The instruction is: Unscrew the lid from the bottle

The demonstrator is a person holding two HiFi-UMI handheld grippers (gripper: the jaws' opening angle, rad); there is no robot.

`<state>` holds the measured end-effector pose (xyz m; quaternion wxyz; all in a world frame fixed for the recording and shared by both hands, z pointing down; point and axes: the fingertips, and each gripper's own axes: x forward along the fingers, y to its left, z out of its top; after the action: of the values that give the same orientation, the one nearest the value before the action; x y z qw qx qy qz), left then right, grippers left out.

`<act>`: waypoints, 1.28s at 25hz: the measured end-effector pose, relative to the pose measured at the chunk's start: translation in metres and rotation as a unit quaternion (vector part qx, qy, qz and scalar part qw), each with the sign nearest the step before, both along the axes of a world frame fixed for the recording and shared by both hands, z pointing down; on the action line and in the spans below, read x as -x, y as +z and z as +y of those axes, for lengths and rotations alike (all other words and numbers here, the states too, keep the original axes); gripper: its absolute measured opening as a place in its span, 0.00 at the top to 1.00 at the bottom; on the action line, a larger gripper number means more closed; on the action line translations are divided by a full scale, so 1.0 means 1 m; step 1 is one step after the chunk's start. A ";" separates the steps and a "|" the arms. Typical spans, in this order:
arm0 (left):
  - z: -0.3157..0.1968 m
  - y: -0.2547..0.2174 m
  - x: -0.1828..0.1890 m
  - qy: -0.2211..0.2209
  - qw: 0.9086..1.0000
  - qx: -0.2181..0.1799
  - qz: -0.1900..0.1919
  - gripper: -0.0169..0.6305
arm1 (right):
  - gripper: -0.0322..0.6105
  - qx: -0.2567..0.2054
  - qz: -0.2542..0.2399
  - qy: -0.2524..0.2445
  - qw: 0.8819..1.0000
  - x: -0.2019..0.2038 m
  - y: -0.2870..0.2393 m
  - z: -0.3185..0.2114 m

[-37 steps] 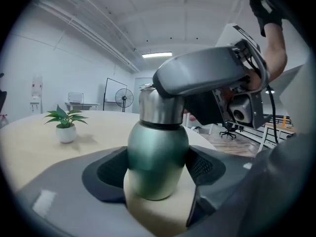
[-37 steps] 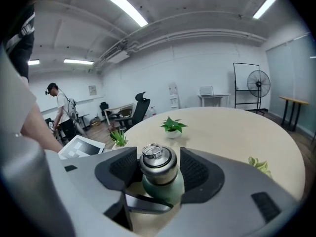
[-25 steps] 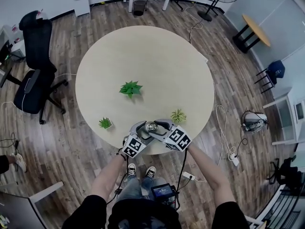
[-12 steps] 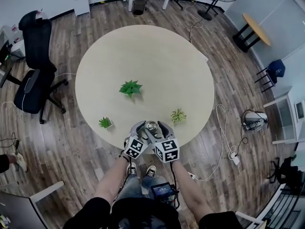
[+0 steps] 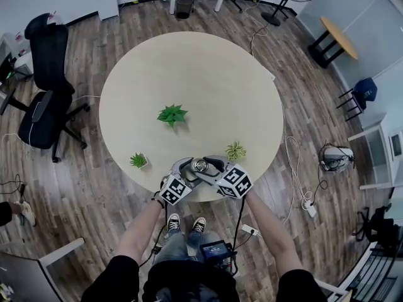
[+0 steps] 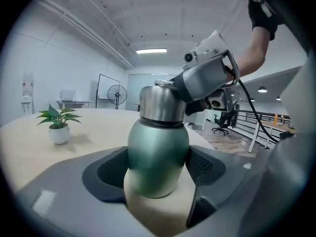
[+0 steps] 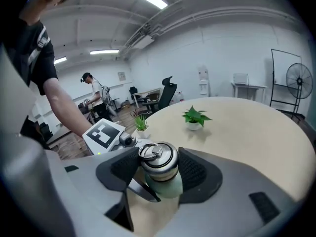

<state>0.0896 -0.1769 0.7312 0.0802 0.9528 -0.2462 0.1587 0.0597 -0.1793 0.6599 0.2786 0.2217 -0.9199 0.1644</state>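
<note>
A green steel bottle [image 6: 158, 152] with a silver ringed lid [image 7: 157, 158] stands upright at the near edge of the round table [image 5: 189, 74]. My left gripper [image 6: 158, 168] is shut on the bottle's green body, a pad pressed to each side. My right gripper [image 7: 157, 169] comes in from the right at lid height. Its jaws are closing, with the lid between them and both pads against its sides. In the head view the two grippers [image 5: 189, 167] [image 5: 211, 164] meet at the bottle [image 5: 200, 165].
Three small potted plants stand on the table: one in the middle [image 5: 172, 116], one near left [image 5: 139, 162], one near right [image 5: 235, 151] close to my right gripper. A black office chair [image 5: 44, 74] stands left of the table. Cables lie on the wooden floor at right.
Half a second ago my right gripper's marker cube sat nearer the person, below the bottle. It has swung back out to the right round the lid. The left gripper and bottle stayed still.
</note>
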 end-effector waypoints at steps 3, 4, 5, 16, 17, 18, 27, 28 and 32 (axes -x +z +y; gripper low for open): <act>0.000 0.000 0.000 -0.013 1.000 -0.001 0.002 0.41 | 0.50 -0.005 0.006 0.025 1.000 0.002 -0.003 -0.005; 0.000 0.000 0.000 -0.018 1.000 -0.002 0.002 0.41 | 0.45 -0.015 0.002 0.052 0.999 0.002 -0.005 -0.005; 0.000 0.001 0.000 -0.023 1.000 -0.003 0.003 0.41 | 0.41 -0.024 -0.004 0.084 0.996 0.002 -0.006 -0.005; 0.001 0.000 0.001 -0.027 1.000 -0.003 0.003 0.41 | 0.52 -0.069 -0.007 0.168 0.983 0.000 -0.003 -0.003; 0.001 0.000 0.001 -0.024 1.000 -0.003 0.002 0.41 | 0.53 -0.064 -0.005 0.122 0.990 0.001 -0.002 -0.001; 0.002 0.001 0.000 -0.019 1.000 -0.003 0.001 0.41 | 0.53 -0.057 0.003 0.072 0.996 0.001 -0.001 0.002; 0.002 0.001 -0.002 -0.001 1.000 -0.005 -0.004 0.42 | 0.47 0.001 0.030 0.018 0.999 0.004 -0.005 0.003; 0.001 0.001 -0.001 -0.007 1.000 -0.007 -0.004 0.42 | 0.45 -0.009 0.017 0.056 0.998 0.003 -0.007 0.003; 0.001 0.001 -0.001 -0.028 1.000 -0.005 -0.007 0.42 | 0.48 -0.063 0.026 0.184 0.981 -0.003 -0.004 0.003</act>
<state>0.0902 -0.1761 0.7327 0.0779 0.9449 -0.2741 0.1613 0.0622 -0.1768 0.6560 0.2530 0.4084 -0.8643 0.1491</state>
